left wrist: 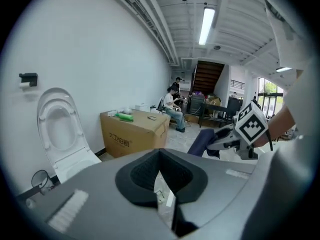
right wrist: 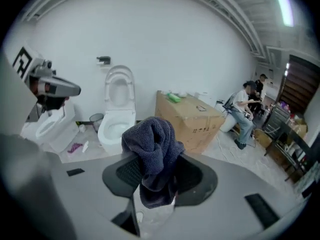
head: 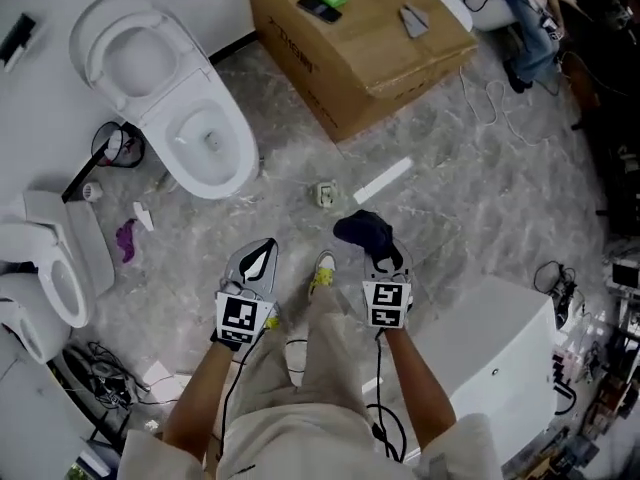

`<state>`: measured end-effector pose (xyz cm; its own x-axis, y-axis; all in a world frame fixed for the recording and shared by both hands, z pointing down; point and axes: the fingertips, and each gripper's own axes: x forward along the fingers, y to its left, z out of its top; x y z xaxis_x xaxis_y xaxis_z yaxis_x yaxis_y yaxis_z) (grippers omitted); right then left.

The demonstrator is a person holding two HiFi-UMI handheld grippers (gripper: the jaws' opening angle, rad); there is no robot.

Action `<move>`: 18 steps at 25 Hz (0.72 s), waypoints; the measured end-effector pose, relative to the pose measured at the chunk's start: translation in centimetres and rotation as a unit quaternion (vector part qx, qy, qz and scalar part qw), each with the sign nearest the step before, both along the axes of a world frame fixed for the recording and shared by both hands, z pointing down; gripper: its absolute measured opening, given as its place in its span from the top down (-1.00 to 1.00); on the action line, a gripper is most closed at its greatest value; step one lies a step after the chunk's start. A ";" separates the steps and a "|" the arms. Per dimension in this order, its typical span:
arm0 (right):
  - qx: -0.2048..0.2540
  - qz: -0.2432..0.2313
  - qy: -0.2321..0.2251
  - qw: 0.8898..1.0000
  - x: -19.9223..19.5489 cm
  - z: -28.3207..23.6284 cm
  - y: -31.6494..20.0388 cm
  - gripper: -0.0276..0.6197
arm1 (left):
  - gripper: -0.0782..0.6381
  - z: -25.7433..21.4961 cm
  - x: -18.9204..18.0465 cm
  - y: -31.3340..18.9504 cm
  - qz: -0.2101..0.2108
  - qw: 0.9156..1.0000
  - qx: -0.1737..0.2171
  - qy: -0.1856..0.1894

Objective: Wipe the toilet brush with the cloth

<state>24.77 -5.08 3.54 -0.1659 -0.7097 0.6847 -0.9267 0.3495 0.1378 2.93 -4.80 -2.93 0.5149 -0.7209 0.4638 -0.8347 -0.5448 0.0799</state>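
A dark blue cloth (head: 365,230) hangs bunched from my right gripper (head: 383,256), which is shut on it above the marble floor. In the right gripper view the cloth (right wrist: 152,139) drapes over both pads and hides the tips of that gripper (right wrist: 156,170). My left gripper (head: 268,244) is level with it to the left, shut, with nothing in it. The left gripper view shows its pads (left wrist: 161,155) meeting at the tip, with the cloth (left wrist: 202,140) off to the right. I cannot pick out a toilet brush for certain; a white bar (head: 382,180) lies on the floor ahead.
An open white toilet (head: 170,98) stands far left, a second one (head: 50,268) at the left edge. A cardboard box (head: 350,28) with small items fills the far middle. A small white fitting (head: 325,194), purple scrap (head: 125,240), cables (head: 100,378) and a white fixture (head: 500,358) lie around.
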 end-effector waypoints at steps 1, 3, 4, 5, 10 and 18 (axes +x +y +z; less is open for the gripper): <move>0.004 0.018 -0.016 1.000 0.0 -2.5 0.9 0.40 | 0.78 -1.8 -0.2 0.8 0.001 1.000 0.001 0.000; 0.015 0.040 -0.041 0.998 -0.7 -6.8 2.6 0.41 | 0.78 -5.0 -0.5 2.1 0.003 1.000 0.008 0.010; 0.022 0.046 -0.049 0.997 -1.2 -8.6 3.4 0.40 | 0.78 -6.4 -0.5 2.8 0.005 1.000 0.012 0.017; 0.030 0.050 -0.055 0.997 -1.8 -10.3 4.1 0.40 | 0.78 -7.7 -0.6 3.4 0.009 1.000 0.017 0.022; 0.089 0.063 -0.073 0.991 -5.1 -17.9 8.3 0.41 | 0.78 -12.7 -2.2 8.3 0.024 0.997 0.030 0.060; 0.148 0.092 -0.086 0.981 -6.6 -25.3 16.0 0.41 | 0.78 -21.3 -4.2 13.4 0.071 0.987 0.099 0.108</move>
